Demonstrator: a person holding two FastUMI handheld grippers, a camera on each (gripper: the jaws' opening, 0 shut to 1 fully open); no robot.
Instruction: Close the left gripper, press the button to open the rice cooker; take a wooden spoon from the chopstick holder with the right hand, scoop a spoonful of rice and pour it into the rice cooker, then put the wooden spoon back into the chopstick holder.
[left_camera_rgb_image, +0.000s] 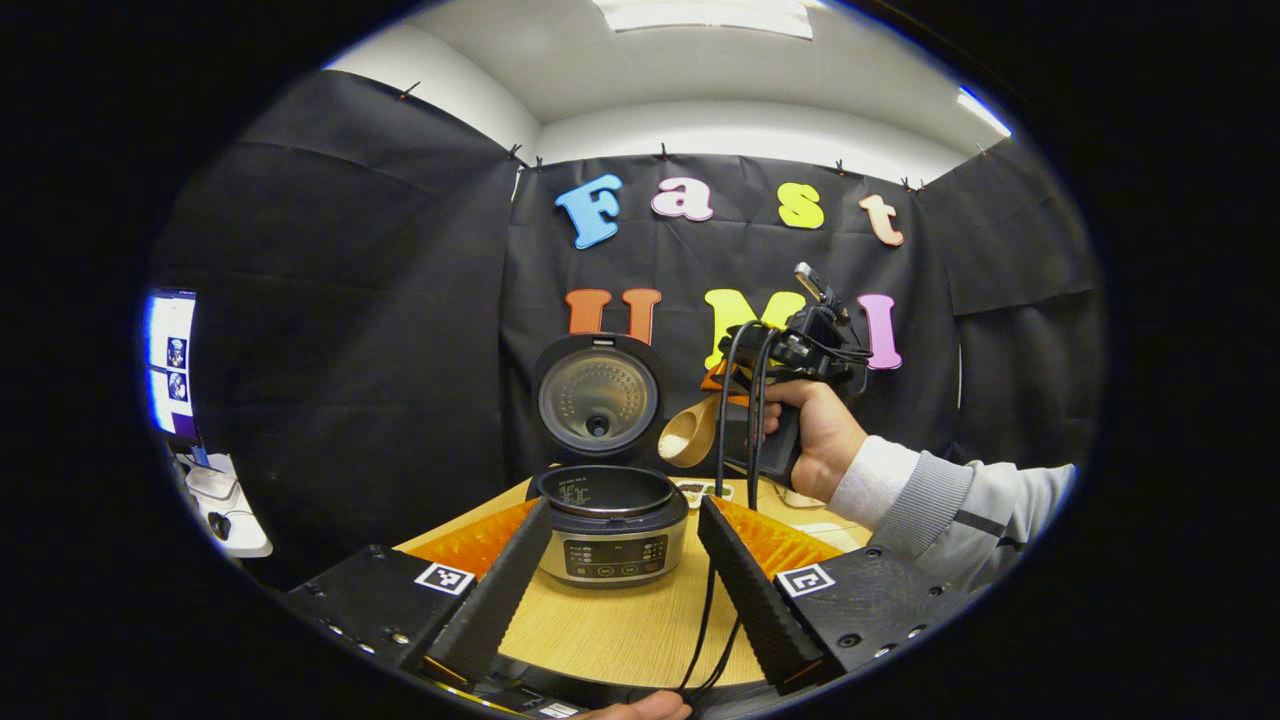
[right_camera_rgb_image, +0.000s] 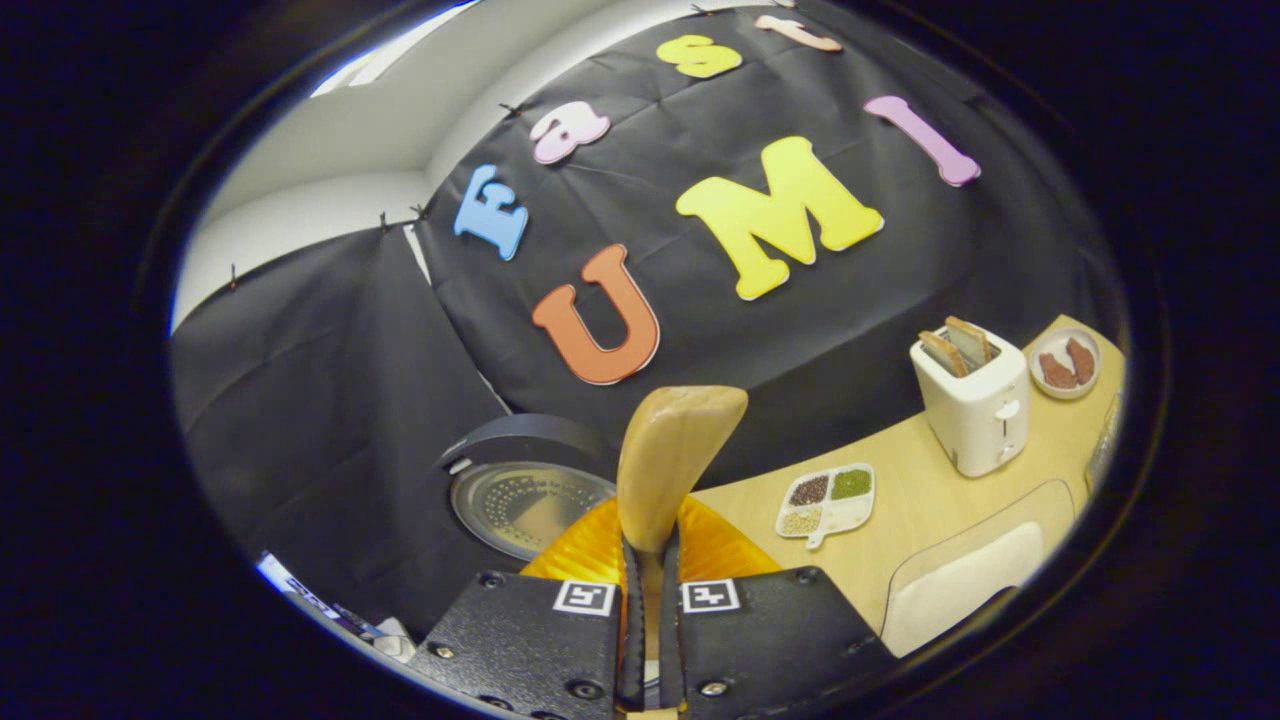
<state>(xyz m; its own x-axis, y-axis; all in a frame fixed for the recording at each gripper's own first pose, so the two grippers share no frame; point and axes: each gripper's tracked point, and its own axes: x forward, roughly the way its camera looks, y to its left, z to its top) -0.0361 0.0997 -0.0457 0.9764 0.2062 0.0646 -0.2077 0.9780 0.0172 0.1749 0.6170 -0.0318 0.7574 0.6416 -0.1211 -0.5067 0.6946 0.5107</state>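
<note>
In the right gripper view, the right gripper (right_camera_rgb_image: 648, 640) is seen pinched on the handle of the pale wooden spoon (right_camera_rgb_image: 668, 460), both fingers pressed against it, the bowl raised upright ahead of them. In the left gripper view the same gripper (left_camera_rgb_image: 722, 392) is seen held in a hand (left_camera_rgb_image: 815, 435) with a grey-and-white sleeve (left_camera_rgb_image: 950, 500), raised above the table, to the right of the cooker's lid, the spoon (left_camera_rgb_image: 688, 432) pointing toward that lid. The left gripper (left_camera_rgb_image: 625, 560) is seen with its fingers spread apart, nothing held between them, and the silver-and-black rice cooker (left_camera_rgb_image: 612, 530) is framed just beyond them, its round lid (left_camera_rgb_image: 598, 400) standing open. The cooker rests on the light wooden table (left_camera_rgb_image: 620, 625). Farther right in the right gripper view, a white four-part dish of grains (right_camera_rgb_image: 826, 498) lies on the table, and beyond it a white toaster (right_camera_rgb_image: 972, 405) with bread slices and a small plate (right_camera_rgb_image: 1066, 362).
</note>
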